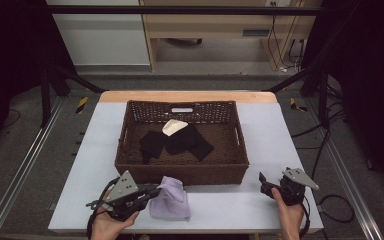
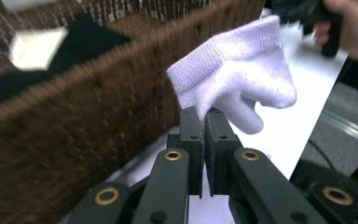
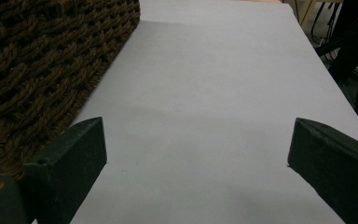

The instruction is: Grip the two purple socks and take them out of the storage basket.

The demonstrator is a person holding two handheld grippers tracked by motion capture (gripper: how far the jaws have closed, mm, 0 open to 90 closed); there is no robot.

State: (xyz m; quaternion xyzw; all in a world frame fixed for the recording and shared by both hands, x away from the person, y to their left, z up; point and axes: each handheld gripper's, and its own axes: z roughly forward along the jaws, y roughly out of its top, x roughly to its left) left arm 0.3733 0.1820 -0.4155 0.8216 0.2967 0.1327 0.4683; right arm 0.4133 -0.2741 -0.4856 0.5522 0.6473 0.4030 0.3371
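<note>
A pale lilac knitted sock (image 1: 171, 200) lies on the white table in front of the wicker basket (image 1: 182, 171). My left gripper (image 1: 155, 190) is shut on one edge of it. In the left gripper view the sock (image 2: 242, 86) hangs from the closed jaws, close to the basket's front wall (image 2: 74, 140). Inside the basket lie black cloth pieces (image 1: 177, 141) and a cream piece (image 1: 173, 126). My right gripper (image 1: 263, 183) rests at the table's right front with its jaws wide apart; in the right gripper view bare table lies between the fingers (image 3: 74, 158).
The basket's woven corner (image 3: 42, 70) sits just left of the right gripper. The table's front edge (image 1: 190, 231) runs close to both hands. A metal frame and cables stand beyond the table's right side.
</note>
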